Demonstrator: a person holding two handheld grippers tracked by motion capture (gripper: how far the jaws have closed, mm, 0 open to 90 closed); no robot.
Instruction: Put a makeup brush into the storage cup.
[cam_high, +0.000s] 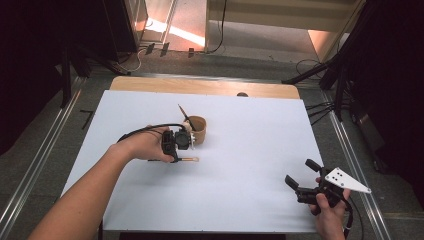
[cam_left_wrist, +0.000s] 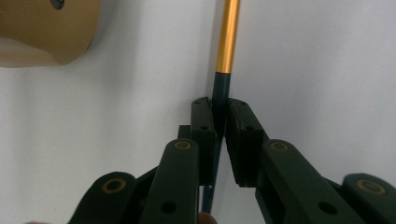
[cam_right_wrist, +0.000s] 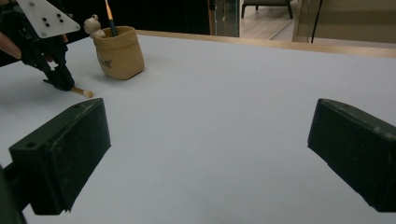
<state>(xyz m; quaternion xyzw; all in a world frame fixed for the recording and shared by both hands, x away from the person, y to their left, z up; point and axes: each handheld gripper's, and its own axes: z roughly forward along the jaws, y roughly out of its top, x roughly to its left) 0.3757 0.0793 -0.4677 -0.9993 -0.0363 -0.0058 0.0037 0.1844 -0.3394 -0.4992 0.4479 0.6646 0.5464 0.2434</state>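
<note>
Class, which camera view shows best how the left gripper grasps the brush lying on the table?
The left gripper view: the left gripper pads pinch the brush at its dark handle below the gold ferrule. The high view shows the brush partly covered by the hand; the right gripper view shows its tip far off.

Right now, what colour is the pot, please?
Tan pot, best in the right gripper view.

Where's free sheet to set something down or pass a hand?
Free: the wide middle of the white sheet between the tan holder and the right gripper, plus the far right corner and the near left strip. Crowded: around the left gripper, closed on a brush lying beside the holder.
</note>
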